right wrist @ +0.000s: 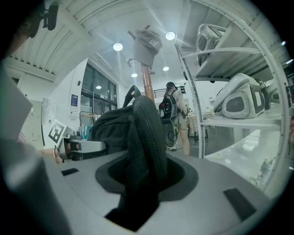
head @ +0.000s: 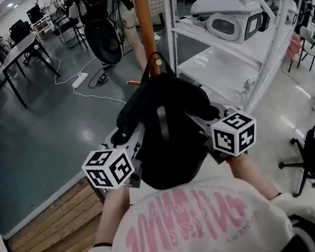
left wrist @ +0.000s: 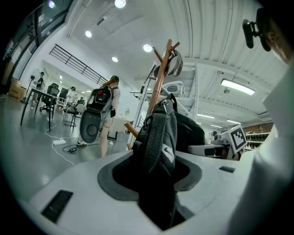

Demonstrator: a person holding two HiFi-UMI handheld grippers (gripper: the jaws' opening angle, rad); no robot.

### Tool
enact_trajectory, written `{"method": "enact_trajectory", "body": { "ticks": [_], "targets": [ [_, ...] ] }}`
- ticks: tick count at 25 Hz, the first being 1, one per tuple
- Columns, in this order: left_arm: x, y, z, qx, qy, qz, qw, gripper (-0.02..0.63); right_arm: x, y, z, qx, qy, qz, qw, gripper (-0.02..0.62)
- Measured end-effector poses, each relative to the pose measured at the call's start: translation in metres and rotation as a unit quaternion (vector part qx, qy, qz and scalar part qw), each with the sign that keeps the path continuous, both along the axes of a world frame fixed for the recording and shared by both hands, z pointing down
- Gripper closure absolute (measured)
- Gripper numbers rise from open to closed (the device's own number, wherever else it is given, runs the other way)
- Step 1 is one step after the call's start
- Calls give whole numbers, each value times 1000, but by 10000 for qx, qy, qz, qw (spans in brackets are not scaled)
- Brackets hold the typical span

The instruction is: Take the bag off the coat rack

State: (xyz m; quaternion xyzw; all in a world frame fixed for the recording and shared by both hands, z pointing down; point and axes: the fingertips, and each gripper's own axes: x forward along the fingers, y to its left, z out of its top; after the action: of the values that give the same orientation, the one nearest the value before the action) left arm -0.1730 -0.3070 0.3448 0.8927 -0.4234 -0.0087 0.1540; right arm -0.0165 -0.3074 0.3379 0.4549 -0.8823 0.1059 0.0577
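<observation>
Now your left gripper (head: 131, 150) is clamped on the bag (head: 165, 121): in the left gripper view its jaws pinch a black webbing strap (left wrist: 154, 137) and the fabric under it. Your right gripper (head: 206, 136) bites the bag's other side, with its jaws closed on a thick padded edge (right wrist: 149, 133). The bag sits between your two grippers, just in front of your chest and right up against the rack (head: 144, 25). Its top loop (head: 153, 63) lies at the pole, near a short peg (head: 134, 82); you cannot tell whether the loop is hooked on anything. A grey cap (right wrist: 148, 43) tops the rack. White shelves (head: 236, 65) stand just right of the pole. A person with a backpack (left wrist: 106, 110) stands on the floor beyond.
</observation>
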Motion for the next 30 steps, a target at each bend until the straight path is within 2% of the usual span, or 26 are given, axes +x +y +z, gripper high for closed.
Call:
{"method": "enact_trajectory", "body": {
  "ticks": [8,14,30],
  "targets": [
    [1,8,-6,92,9,92,9999,449,1,13,-2,28,-40,73,10000,443],
    [8,16,-3,-10,103,90,9999,449,7,21,-3,78,23,54,10000,443],
    [25,64,-13,7,24,-307,9995,449,25,58,-9,22,-2,-470,9989,443]
  ]
}}
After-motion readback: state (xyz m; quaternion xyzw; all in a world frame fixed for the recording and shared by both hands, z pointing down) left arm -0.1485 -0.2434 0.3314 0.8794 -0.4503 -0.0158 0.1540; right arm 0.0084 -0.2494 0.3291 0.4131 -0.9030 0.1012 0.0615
